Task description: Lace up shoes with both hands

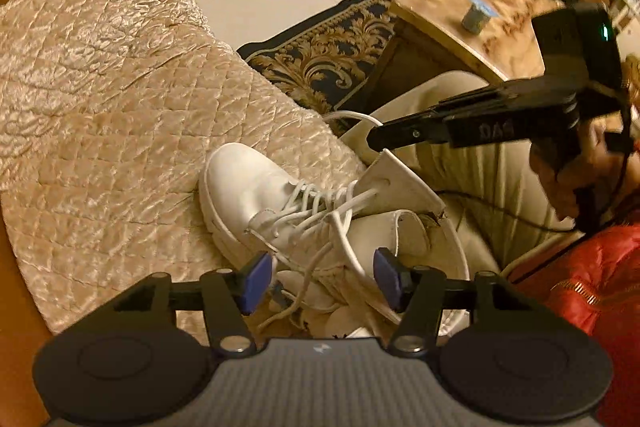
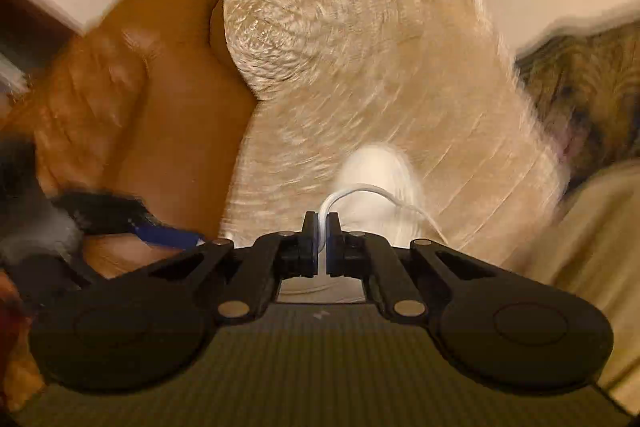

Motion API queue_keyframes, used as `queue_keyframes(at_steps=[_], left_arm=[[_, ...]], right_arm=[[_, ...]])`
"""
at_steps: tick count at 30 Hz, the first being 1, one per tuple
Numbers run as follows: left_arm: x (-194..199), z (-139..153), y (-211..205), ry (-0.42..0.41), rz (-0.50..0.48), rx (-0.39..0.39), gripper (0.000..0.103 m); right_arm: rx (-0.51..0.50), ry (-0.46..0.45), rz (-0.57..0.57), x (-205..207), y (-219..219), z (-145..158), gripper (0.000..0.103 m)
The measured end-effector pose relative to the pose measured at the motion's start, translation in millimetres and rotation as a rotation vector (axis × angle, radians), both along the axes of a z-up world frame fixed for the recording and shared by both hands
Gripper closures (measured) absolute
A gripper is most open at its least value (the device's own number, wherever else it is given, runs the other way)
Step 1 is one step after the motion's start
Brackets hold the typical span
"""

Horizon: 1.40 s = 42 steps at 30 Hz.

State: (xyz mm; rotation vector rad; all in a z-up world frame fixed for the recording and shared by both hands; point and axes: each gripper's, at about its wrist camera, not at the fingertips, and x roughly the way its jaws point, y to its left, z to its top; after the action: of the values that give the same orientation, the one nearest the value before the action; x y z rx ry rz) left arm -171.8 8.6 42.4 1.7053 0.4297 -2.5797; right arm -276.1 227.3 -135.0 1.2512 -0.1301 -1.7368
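While the right gripper (image 2: pixel 322 243) pinches the lace (image 2: pixel 360 190), the shoe (image 1: pixel 280 211) lies toe-away just beyond the spread, empty left gripper (image 1: pixel 322 277).

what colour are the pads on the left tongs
Blue, on black arms. The pads of the left tongs show best in the left wrist view.

Open left tool (image 1: pixel 322 277) over shoe (image 1: pixel 256 195).
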Motion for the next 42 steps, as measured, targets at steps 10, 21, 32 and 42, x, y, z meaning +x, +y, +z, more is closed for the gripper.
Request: queue_keyframes(at_steps=[10, 21, 32, 42], left_arm=[[42.5, -13.2, -34.7, 0.126, 0.246, 0.147, 0.036], [14.3, -30.7, -20.3, 0.159, 0.072, 0.200, 0.050], [38.6, -36.4, -33.8, 0.213, 0.259, 0.272, 0.100], [67.8, -30.4, -36.3, 0.220, 0.458, 0.218, 0.096]], right_arm=[[0.087, 0.045, -0.039, -10.3, 17.7, -8.9, 0.098], [0.069, 0.003, -0.050, -11.0, 22.0, -14.2, 0.097], [0.010, -0.067, -0.071, -17.6, 29.2, -18.8, 0.097], [0.042, -0.085, -0.016, -14.7, 21.2, -23.6, 0.097]])
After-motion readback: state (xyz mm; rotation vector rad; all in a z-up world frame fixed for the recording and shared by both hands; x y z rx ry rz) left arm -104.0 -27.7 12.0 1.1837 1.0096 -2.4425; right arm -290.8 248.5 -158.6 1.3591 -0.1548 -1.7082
